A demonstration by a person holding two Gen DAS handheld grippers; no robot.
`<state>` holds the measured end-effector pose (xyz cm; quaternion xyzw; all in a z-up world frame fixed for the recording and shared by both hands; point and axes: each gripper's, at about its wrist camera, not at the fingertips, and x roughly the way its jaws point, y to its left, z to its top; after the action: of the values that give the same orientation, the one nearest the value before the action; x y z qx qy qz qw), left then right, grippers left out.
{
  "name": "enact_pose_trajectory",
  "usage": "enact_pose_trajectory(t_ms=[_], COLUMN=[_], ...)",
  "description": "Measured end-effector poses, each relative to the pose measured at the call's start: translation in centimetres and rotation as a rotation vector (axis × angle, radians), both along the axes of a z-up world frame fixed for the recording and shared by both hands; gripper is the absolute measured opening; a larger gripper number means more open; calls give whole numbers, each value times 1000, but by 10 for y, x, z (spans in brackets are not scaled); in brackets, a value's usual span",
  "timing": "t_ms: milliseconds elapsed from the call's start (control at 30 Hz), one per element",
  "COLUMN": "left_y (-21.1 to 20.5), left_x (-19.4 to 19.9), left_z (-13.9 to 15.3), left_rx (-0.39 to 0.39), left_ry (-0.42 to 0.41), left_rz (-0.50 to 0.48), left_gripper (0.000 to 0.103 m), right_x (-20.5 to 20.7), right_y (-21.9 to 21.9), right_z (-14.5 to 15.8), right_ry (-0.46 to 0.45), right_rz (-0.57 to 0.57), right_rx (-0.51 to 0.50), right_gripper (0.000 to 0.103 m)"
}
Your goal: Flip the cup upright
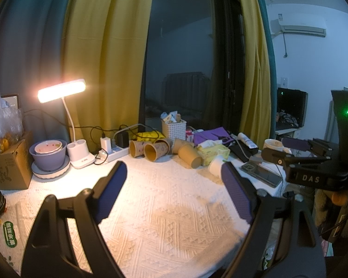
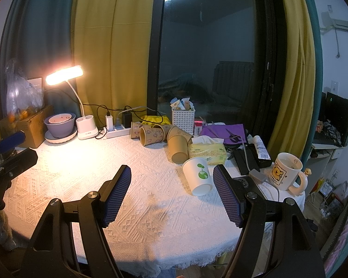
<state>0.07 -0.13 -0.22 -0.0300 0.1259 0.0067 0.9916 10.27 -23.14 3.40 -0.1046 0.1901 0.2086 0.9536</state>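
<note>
A white paper cup with a green sprout print (image 2: 198,177) stands upside down on the white tablecloth (image 2: 85,166), its wide mouth down and narrow base up. It sits just left of my right gripper's right finger. My right gripper (image 2: 171,180) is open and empty, low over the cloth. In the left wrist view the same cup (image 1: 215,166) shows partly behind the right finger of my left gripper (image 1: 174,176), which is open and empty. The right gripper's body (image 1: 310,162) shows at the right edge of that view.
Several brown paper cups (image 2: 160,136) lie tipped at the back. A tissue box (image 2: 207,153), white basket (image 2: 183,115), bear mug (image 2: 286,171), phone (image 1: 262,173), lit desk lamp (image 2: 65,75), power strip (image 2: 117,131), stacked bowls (image 2: 60,125) and a cardboard box (image 2: 32,125) ring the table.
</note>
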Motion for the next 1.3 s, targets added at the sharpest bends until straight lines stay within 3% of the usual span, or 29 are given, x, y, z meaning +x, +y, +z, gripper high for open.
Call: enact_pose_trajectory(t_ms=[733, 967, 1300], left_y=[-5, -19, -55], left_x=[9, 44, 129], left_z=[0, -14, -52], left_rx=[14, 12, -27], left_ry=[8, 97, 273], left_rz=[-9, -66, -157], left_gripper=[84, 84, 84], right_x=[3, 27, 79], right_y=[-10, -24, -59], right_z=[4, -14, -52], right_ry=[-10, 21, 106], right_rz=[0, -33, -92], right_rx=[4, -8, -19], right_gripper=[76, 76, 76])
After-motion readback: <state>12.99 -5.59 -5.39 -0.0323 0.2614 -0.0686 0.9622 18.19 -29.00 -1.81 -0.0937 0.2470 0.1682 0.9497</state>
